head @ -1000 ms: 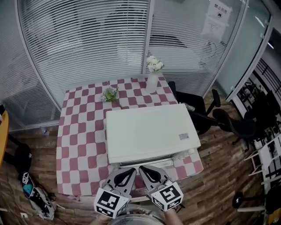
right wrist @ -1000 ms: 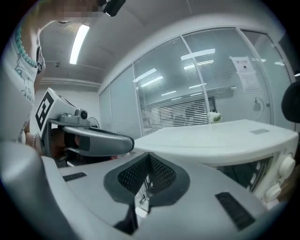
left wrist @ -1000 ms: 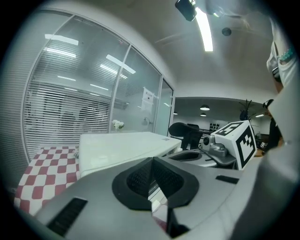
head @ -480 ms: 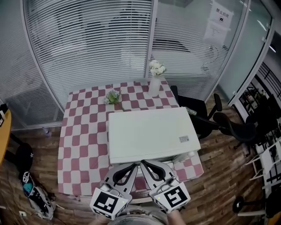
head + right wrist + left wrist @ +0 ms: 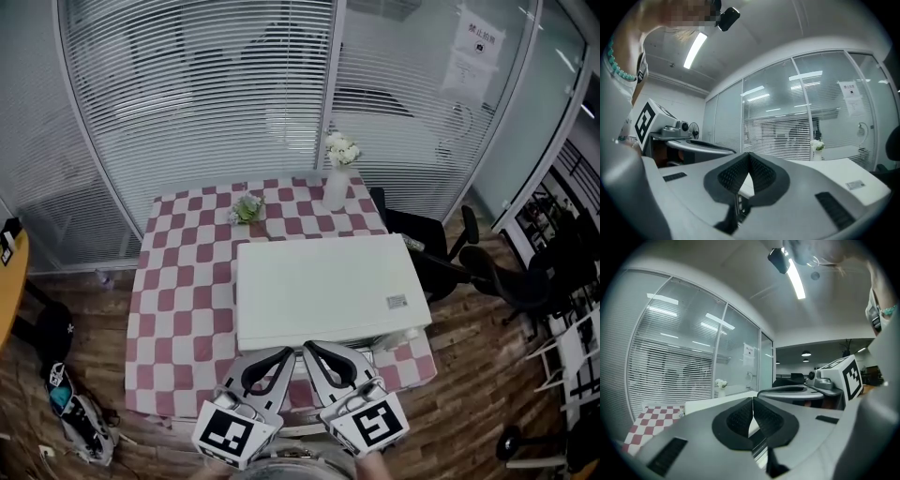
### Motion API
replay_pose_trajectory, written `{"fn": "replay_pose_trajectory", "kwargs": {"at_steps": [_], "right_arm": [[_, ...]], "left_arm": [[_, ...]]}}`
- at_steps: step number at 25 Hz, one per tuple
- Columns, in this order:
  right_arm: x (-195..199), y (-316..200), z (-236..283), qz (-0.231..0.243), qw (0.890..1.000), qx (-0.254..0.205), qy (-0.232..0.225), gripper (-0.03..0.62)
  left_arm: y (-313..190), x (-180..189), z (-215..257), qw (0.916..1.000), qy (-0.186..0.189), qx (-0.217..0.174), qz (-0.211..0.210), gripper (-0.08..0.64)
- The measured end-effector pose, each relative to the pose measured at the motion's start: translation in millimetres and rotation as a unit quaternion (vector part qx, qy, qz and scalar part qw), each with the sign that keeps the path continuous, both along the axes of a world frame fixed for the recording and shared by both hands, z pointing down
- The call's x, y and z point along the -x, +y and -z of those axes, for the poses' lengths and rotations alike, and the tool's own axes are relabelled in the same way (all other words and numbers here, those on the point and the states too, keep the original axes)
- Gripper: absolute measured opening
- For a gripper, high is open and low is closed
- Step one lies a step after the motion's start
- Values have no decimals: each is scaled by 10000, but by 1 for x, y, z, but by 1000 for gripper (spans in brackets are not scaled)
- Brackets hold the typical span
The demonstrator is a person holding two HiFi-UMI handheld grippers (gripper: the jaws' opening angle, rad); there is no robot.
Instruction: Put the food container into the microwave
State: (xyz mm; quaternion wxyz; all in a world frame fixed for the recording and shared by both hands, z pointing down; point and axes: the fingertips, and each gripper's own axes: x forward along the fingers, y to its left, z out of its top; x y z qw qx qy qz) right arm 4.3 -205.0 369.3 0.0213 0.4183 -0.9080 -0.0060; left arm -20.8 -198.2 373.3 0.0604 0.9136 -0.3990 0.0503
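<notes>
Left gripper [image 5: 285,358]: jaws pressed together at the tips, nothing between them. Right gripper [image 5: 314,352]: just beside the left, jaws likewise closed tip to tip and empty. Microwave [image 5: 328,291]: white, directly ahead of both grippers, front edge just beyond their tips. Food container: not identifiable in any view. Bench [image 5: 178,309]: red-and-white checked cloth, carries the microwave, extends ahead and to the left of the grippers. Vase [image 5: 336,187]: white flowers, upright, beyond the microwave. Small green plant [image 5: 247,208]: ahead and left of the vase.
</notes>
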Motion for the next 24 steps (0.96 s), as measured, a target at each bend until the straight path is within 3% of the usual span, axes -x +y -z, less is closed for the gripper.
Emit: {"fn": "replay_pose_trajectory", "kwargs": {"at_steps": [24], "right_arm": [[2, 1, -9, -45, 9996, 262, 101, -8]], "left_arm": [[-2, -1, -8, 9999, 4, 111, -49, 12]]}}
